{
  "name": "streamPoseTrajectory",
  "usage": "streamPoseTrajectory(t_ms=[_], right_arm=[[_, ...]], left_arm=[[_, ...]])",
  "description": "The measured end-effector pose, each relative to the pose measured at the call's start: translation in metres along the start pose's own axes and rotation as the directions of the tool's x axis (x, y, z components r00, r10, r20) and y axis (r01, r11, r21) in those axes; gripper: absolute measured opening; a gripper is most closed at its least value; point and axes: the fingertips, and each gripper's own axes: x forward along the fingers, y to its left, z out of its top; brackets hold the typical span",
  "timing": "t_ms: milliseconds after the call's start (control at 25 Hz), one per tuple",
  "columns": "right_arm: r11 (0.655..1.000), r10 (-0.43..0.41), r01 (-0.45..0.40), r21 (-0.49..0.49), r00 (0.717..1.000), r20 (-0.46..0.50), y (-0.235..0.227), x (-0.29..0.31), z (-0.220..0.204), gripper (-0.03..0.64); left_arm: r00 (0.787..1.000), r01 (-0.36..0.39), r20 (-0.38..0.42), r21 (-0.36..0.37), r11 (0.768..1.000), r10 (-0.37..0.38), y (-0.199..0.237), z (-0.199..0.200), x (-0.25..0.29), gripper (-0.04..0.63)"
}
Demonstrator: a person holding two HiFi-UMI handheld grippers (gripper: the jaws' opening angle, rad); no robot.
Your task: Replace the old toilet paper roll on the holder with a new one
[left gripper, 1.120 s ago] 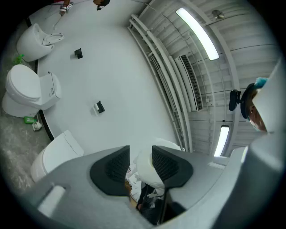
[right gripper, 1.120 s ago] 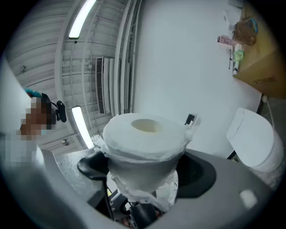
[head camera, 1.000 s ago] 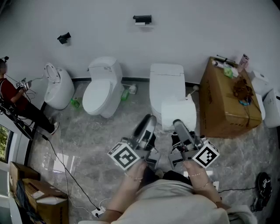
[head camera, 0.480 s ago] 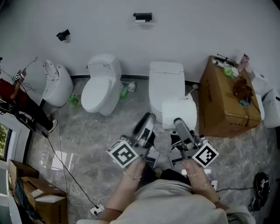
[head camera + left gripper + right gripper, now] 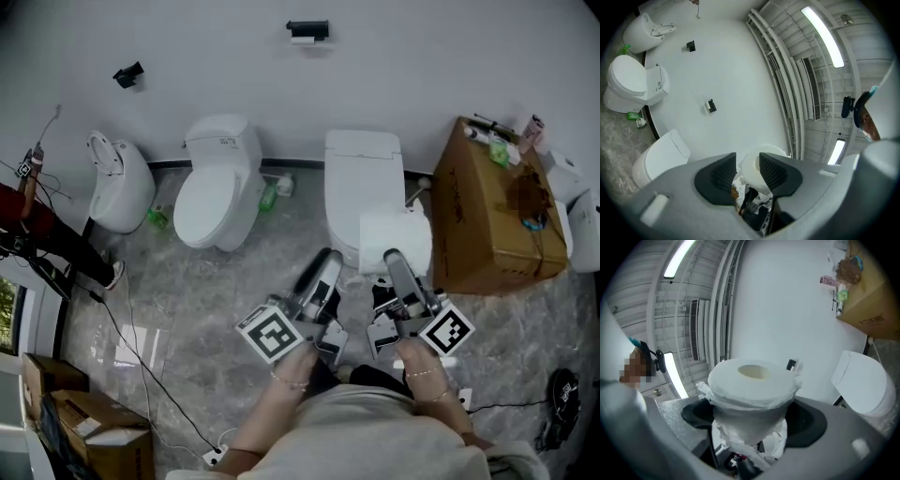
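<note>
A black holder (image 5: pixel 307 31) is fixed high on the white wall, with a small white roll (image 5: pixel 302 40) under it. It also shows in the left gripper view (image 5: pixel 711 106) and the right gripper view (image 5: pixel 791 364). My right gripper (image 5: pixel 394 264) is shut on a fat new white toilet paper roll (image 5: pixel 396 242), which stands upright between its jaws (image 5: pixel 751 385) with torn paper hanging below. My left gripper (image 5: pixel 325 264) is beside it, shut and holding nothing. Through its narrow gap the same roll (image 5: pixel 751 166) shows behind.
Three white toilets stand along the wall: one straight ahead (image 5: pixel 361 183), one in the middle (image 5: pixel 214 192), one at the left (image 5: pixel 117 183). A cardboard box (image 5: pixel 492 220) with small items stands at the right. A second black holder (image 5: pixel 127 73) is on the wall. A person (image 5: pixel 28 230) stands far left. Cables cross the floor.
Both grippers, with the roll in the right one, have drifted a little to the right and toward the toilet ahead. The person at the far left has shifted further out of view.
</note>
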Motion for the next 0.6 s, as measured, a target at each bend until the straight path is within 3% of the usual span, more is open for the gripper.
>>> streamPoseTrajectory(t_ms=[280,600], right_arm=[[0.999,-0.032,0.033,-0.010,0.999,0.039,-0.036,0.089,-0.009,0.436],[0.999,-0.031,0.034,-0.029,0.996,0.085,-0.057,0.176,-0.033,0.436]], left_arm=[[0.998,0.060,0.003,-0.021,0.998,-0.060,0.046,0.079,0.047,0.138],[0.991,0.121,-0.047,-0.029,0.992,-0.122,0.096,0.154,0.084,0.137]])
